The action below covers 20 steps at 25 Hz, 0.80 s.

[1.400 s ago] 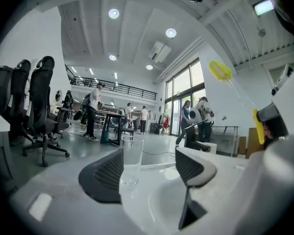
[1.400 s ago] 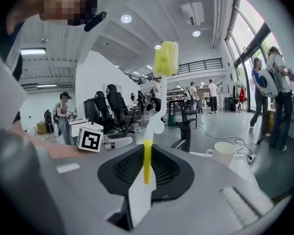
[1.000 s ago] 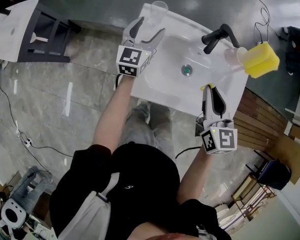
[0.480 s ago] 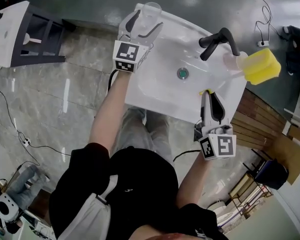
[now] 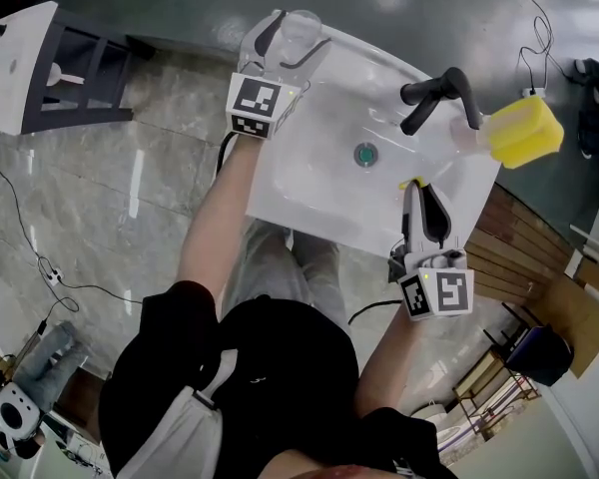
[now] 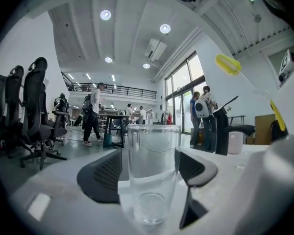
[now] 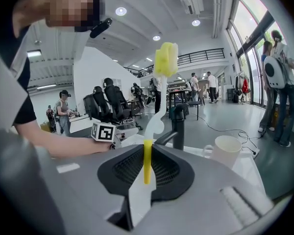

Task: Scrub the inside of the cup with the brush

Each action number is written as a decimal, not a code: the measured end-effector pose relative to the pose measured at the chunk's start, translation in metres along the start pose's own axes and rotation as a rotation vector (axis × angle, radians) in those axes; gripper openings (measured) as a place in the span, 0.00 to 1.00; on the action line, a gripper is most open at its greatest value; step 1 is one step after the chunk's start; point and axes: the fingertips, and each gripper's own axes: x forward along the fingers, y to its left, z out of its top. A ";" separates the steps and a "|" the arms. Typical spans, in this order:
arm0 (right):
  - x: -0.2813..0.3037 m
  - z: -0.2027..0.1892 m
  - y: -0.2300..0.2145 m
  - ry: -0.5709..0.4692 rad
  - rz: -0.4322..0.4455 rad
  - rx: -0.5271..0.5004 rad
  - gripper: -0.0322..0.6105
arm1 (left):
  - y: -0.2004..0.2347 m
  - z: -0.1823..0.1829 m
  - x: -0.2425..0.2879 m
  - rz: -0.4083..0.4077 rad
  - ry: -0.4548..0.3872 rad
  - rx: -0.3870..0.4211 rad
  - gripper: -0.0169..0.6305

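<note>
Here, a white sink point(image 5: 319, 183) fills the middle of the head view, with a black faucet point(image 5: 434, 93) at its far right edge and grey floor point(image 5: 130, 198) around it. The person leans over it with a tool in each hand, the two well apart.

The right claw point(image 5: 416, 190) reaches in over the sink's near right rim. Its jaws are closed on the thin yellow end of the brush point(image 5: 522, 133). From there the pale handle runs up past the faucet to a yellow sponge head, which hangs out beyond the sink's right edge.

The left claw point(image 5: 301, 30) is at the far left corner of the sink. Its jaws are apart, one on each side of the cup point(image 6: 153, 180). This is a clear, empty glass standing upright on the sink's rim between the two dark pads. The pads sit just beside its walls, and I cannot tell whether they touch it.

A white mug point(image 7: 227, 150) stands on the rim to the right of the faucet. The small round drain point(image 5: 365, 154) sits in the basin between the two claws.
</note>
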 end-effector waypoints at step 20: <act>0.012 0.002 -0.026 0.020 0.020 0.001 0.13 | -0.005 0.003 0.027 -0.028 0.009 0.087 0.44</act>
